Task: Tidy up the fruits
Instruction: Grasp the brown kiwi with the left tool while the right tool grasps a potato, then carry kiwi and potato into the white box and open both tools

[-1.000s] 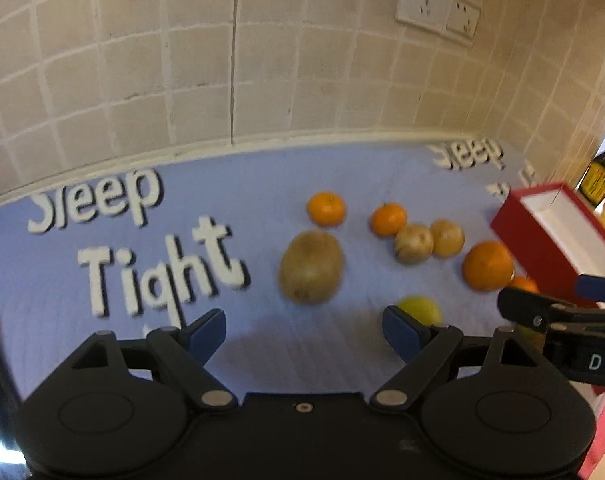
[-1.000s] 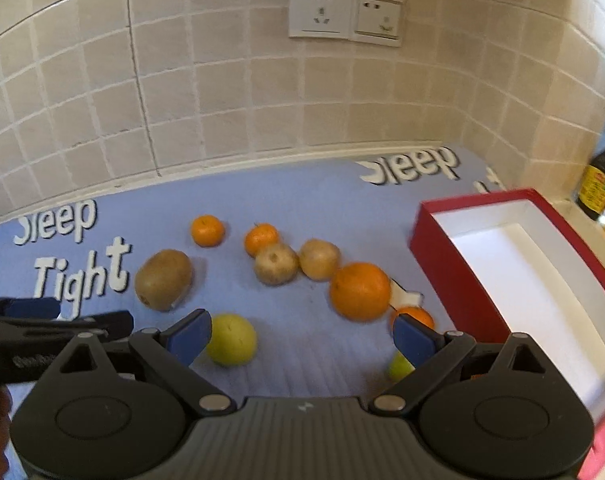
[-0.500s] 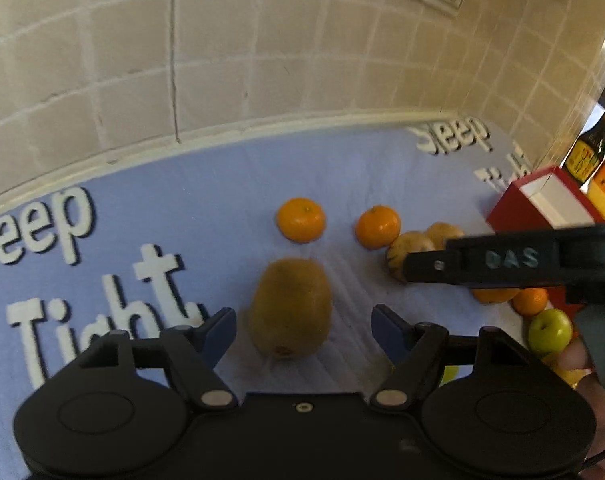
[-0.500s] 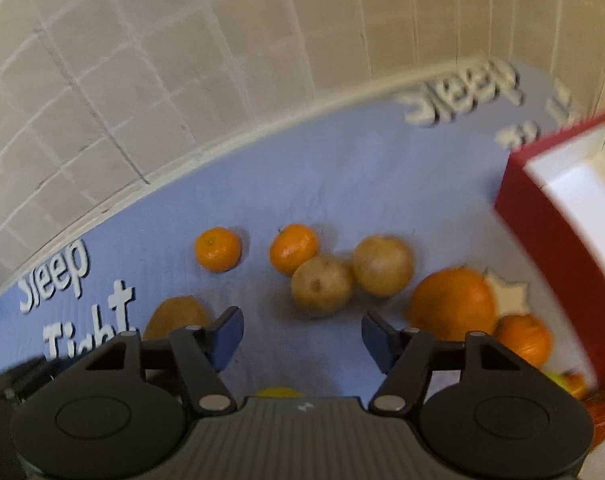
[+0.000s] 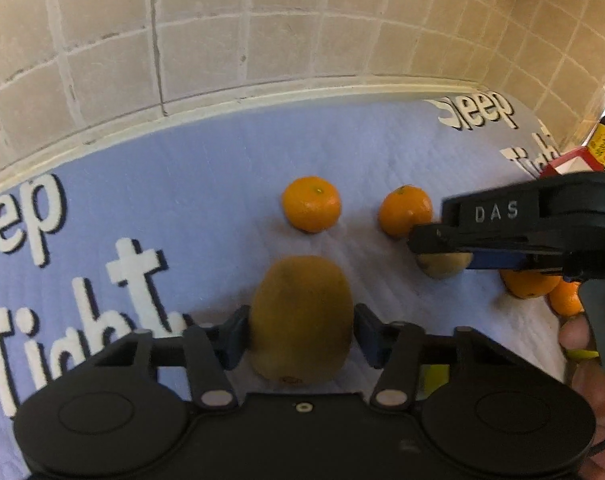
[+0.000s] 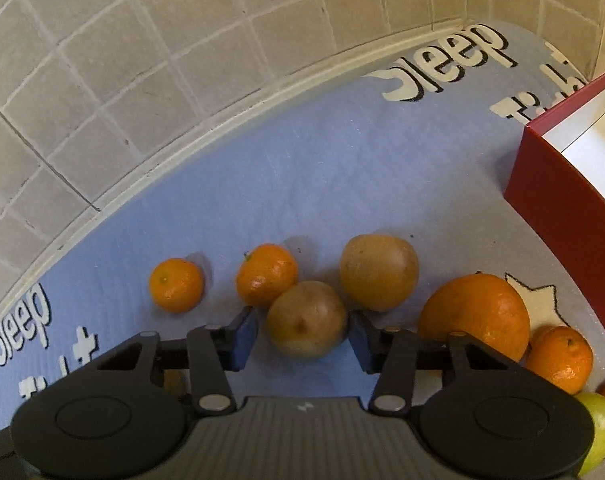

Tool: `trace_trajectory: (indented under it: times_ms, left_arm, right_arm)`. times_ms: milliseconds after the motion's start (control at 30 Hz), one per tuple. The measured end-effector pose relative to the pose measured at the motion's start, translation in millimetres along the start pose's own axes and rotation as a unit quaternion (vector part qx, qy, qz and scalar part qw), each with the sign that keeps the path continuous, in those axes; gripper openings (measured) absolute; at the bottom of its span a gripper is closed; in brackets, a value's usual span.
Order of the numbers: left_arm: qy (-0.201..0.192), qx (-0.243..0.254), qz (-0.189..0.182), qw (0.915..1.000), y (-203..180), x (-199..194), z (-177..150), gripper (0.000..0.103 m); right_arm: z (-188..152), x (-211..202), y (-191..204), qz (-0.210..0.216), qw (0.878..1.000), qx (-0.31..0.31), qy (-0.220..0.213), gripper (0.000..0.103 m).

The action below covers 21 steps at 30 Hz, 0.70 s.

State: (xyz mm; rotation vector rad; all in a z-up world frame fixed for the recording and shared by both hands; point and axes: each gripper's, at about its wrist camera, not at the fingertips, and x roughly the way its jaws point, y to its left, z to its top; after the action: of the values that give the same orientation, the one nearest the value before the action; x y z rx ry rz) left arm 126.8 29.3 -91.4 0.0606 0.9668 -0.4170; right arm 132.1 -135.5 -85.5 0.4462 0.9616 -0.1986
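In the left wrist view, my left gripper (image 5: 300, 338) straddles a large brown kiwi (image 5: 300, 316) on the blue mat; its pads sit at the kiwi's sides, seemingly touching. In the right wrist view, my right gripper (image 6: 302, 338) is open around a tan round fruit (image 6: 306, 320), with small gaps at both pads. A second tan fruit (image 6: 378, 272), two small tangerines (image 6: 176, 284) (image 6: 266, 274), a big orange (image 6: 474, 316), another tangerine (image 6: 558, 354) and a green apple (image 6: 598, 432) lie close by. The right gripper (image 5: 442, 248) also shows in the left wrist view.
A red box with a white inside (image 6: 542, 168) stands at the right on the mat. A tiled wall (image 6: 182, 60) runs along the back. Sauce bottles (image 5: 602, 140) stand beyond the box. The blue mat (image 5: 182, 184) carries white "Sleep Tight" letters.
Both grippers have moved forward and down. The left one now has the kiwi between its fingers and has narrowed; the right one has come around the tan fruit.
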Motion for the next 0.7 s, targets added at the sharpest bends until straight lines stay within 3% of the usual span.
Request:
trace_trajectory:
  times_ms: [267, 433, 567, 700]
  left_arm:
    - [-0.011, -0.005, 0.013, 0.9999, -5, -8, -2, 0.06]
    - [-0.043, -0.009, 0.014, 0.9989, -12, -42, -5, 0.06]
    - [-0.088, 0.0, 0.007, 0.9961, -27, -81, 2, 0.06]
    - [-0.131, 0.021, -0.022, 0.9909, -51, -116, 20, 0.06]
  right_arm:
    - [-5, -8, -3, 0.014, 1.0, -0.004, -0.004, 0.044]
    - [-9, -38, -5, 0.032, 0.999, -0.009, -0.022, 0.044]
    - [-5, -85, -12, 0.052, 0.996, -0.009, -0.065, 0.044]
    - [8, -135, -34, 0.051, 0.991, -0.016, -0.12, 0.044]
